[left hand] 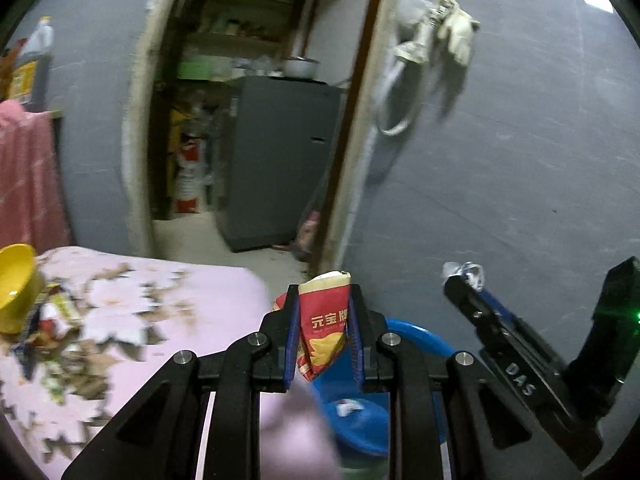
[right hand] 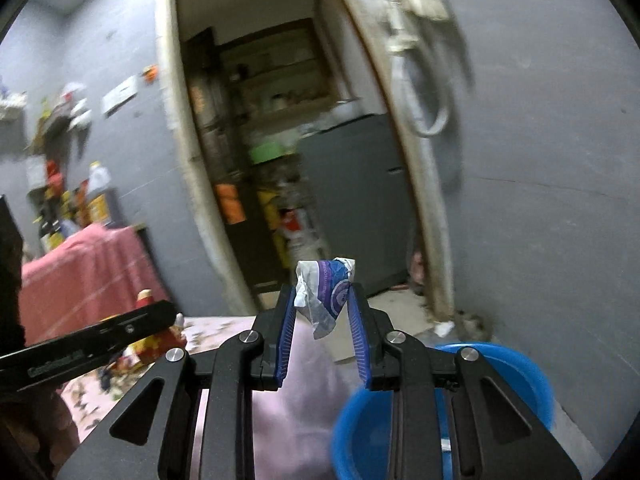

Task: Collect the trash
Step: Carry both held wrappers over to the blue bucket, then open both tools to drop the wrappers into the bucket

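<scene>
My left gripper (left hand: 323,296) is shut on a red and yellow snack wrapper (left hand: 325,322) and holds it in the air above the near edge of a blue basin (left hand: 416,334). A white scrap (left hand: 349,407) lies in the basin. My right gripper (right hand: 323,294) is shut on a crumpled purple and white wrapper (right hand: 326,294), held above the table edge, left of the blue basin (right hand: 520,368). The right gripper also shows in the left wrist view (left hand: 464,276), to the right of my left one. More wrappers (left hand: 52,316) lie on the pink flowered tablecloth (left hand: 192,304).
A yellow bowl (left hand: 14,280) stands at the table's left edge. A doorway (left hand: 248,120) with a grey cabinet (left hand: 280,160) is straight ahead. A red cloth (right hand: 80,272) and bottles (right hand: 96,196) are at the left. A hose and glove (left hand: 440,36) hang on the grey wall.
</scene>
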### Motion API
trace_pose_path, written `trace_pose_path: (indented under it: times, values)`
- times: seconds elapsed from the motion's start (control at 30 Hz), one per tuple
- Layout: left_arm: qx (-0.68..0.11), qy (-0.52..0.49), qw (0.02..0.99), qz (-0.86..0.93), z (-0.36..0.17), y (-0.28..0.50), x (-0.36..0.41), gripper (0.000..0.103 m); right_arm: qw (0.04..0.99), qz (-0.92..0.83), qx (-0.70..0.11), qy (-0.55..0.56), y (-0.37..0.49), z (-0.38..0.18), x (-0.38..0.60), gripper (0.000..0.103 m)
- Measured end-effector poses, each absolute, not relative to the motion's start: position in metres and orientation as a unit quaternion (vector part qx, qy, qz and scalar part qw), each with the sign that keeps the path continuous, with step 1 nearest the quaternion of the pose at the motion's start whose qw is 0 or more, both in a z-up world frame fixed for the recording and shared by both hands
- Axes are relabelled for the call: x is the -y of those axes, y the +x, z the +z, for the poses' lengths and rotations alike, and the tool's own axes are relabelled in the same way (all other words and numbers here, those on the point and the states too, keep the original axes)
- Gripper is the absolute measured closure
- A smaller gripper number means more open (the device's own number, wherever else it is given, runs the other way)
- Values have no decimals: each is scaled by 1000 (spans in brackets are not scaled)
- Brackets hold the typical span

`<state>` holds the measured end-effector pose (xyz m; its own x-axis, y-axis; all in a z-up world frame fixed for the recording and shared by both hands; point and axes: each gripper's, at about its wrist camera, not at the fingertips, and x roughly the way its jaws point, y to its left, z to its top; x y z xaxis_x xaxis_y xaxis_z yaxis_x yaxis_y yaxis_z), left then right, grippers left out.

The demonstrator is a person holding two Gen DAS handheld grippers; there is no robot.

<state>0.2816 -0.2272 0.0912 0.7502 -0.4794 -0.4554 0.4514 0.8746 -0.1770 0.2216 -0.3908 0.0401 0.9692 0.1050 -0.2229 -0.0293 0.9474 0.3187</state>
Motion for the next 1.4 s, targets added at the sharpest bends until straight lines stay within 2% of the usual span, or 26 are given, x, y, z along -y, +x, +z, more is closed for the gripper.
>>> trace_pose_path:
  times: [0.33, 0.43, 0.5, 0.57, 0.6, 0.67, 0.8, 0.93, 1.0, 1.1, 1.23, 1.27, 1.3, 1.33, 1.4]
  values:
    - [-362, -55, 883, -293, 49, 323, 298, 85, 952, -41, -207, 222, 238, 9, 458, 74]
    - [-387, -56, 873, -291, 37, 333, 306, 84, 942, -53, -233, 235, 244, 1, 466, 67]
    - [-400, -48, 869, -289, 32, 338, 311, 83, 937, -58, -248, 237, 248, -3, 470, 65]
    - [-410, -38, 867, -280, 25, 343, 313, 70, 934, -65, -260, 237, 249, -8, 470, 61]
    - [-414, -40, 866, -279, 23, 344, 313, 68, 933, -68, -264, 237, 250, -8, 470, 60]
    - [-425, -49, 861, -277, 17, 346, 310, 66, 929, -74, -272, 241, 251, -11, 472, 58]
    - [-435, -59, 860, -259, 13, 345, 299, 66, 924, -72, -279, 250, 251, -12, 476, 49]
    - [-409, -49, 879, -239, 23, 339, 284, 56, 927, -65, -274, 248, 249, -10, 474, 45]
    - [-396, -46, 889, -227, 29, 336, 275, 51, 929, -61, -265, 250, 250, -6, 471, 31]
    - [-373, -49, 904, -201, 41, 333, 256, 44, 938, -50, -235, 249, 246, 4, 462, 25]
    - [-317, -41, 937, -144, 60, 320, 227, 17, 954, -37, -199, 220, 242, 17, 441, 12]
    - [-298, -38, 945, -131, 64, 316, 219, 11, 959, -31, -188, 210, 241, 20, 433, 5]
    - [-278, -35, 953, -117, 69, 311, 211, 8, 961, -28, -182, 204, 241, 23, 429, 0]
    - [-258, -32, 960, -101, 73, 305, 202, 5, 965, -21, -171, 196, 240, 27, 420, 0]
    - [-231, -28, 969, -77, 81, 296, 184, 4, 971, -13, -156, 179, 239, 33, 407, 0]
